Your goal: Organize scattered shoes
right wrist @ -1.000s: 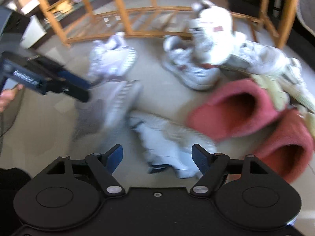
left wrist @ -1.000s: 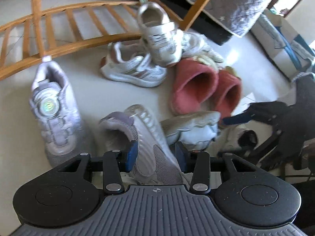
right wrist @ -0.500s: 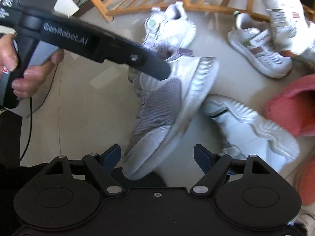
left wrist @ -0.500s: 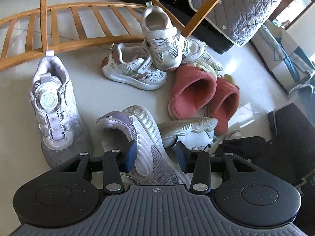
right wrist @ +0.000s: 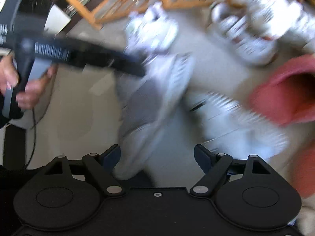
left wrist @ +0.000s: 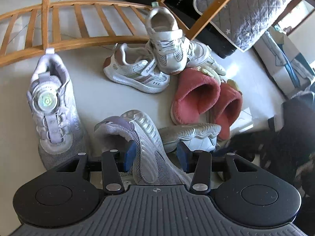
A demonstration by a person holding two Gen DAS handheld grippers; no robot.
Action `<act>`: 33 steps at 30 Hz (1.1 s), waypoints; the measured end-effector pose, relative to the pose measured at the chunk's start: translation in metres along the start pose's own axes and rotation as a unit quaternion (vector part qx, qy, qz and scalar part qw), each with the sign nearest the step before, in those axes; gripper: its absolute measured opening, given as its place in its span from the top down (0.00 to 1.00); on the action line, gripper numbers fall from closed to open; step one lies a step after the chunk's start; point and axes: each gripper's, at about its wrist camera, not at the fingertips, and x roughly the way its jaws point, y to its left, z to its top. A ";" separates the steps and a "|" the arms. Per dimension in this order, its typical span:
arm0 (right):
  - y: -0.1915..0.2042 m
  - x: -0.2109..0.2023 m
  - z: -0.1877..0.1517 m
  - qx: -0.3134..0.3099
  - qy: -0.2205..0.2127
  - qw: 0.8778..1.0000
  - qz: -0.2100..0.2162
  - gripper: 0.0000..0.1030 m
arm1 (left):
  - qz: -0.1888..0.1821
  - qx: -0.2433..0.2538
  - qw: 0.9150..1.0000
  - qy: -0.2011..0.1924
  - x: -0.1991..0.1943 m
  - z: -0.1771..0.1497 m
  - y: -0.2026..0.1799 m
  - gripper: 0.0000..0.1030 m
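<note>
Pale tiled floor [left wrist: 94, 90]: scattered shoes beyond left hand-held gripper [left wrist: 155, 155] clenched on lilac sneaker [left wrist: 141, 137]; right hand-held gripper [right wrist: 156, 157] released; wooden slatted frame [left wrist: 78, 19] farthest.

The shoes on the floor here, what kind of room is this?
Probably a lived-in home, perhaps a bedroom or child's room: children's sneakers and pink slippers lie scattered on a pale floor, beside a wooden slatted frame and a quilted grey blanket.

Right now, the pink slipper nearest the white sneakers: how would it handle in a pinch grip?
Pink slipper looks plush and open-backed, so its upper would probably squash between pads. Likely light for its size. It leans against its mate, so a push may drag both.
</note>
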 end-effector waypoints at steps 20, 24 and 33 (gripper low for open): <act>-0.023 0.016 0.006 -0.059 0.030 0.989 -0.135 0.21 | 0.006 0.006 1.000 -0.001 0.005 -0.001 -0.010 0.50; -0.031 0.013 0.006 -0.015 0.041 0.991 -0.129 0.21 | 0.005 0.010 1.000 -0.002 0.007 0.000 -0.013 0.50; -0.078 -0.010 -0.016 0.213 0.046 0.972 -0.089 0.22 | -0.009 0.008 1.000 0.008 0.020 0.005 -0.021 0.48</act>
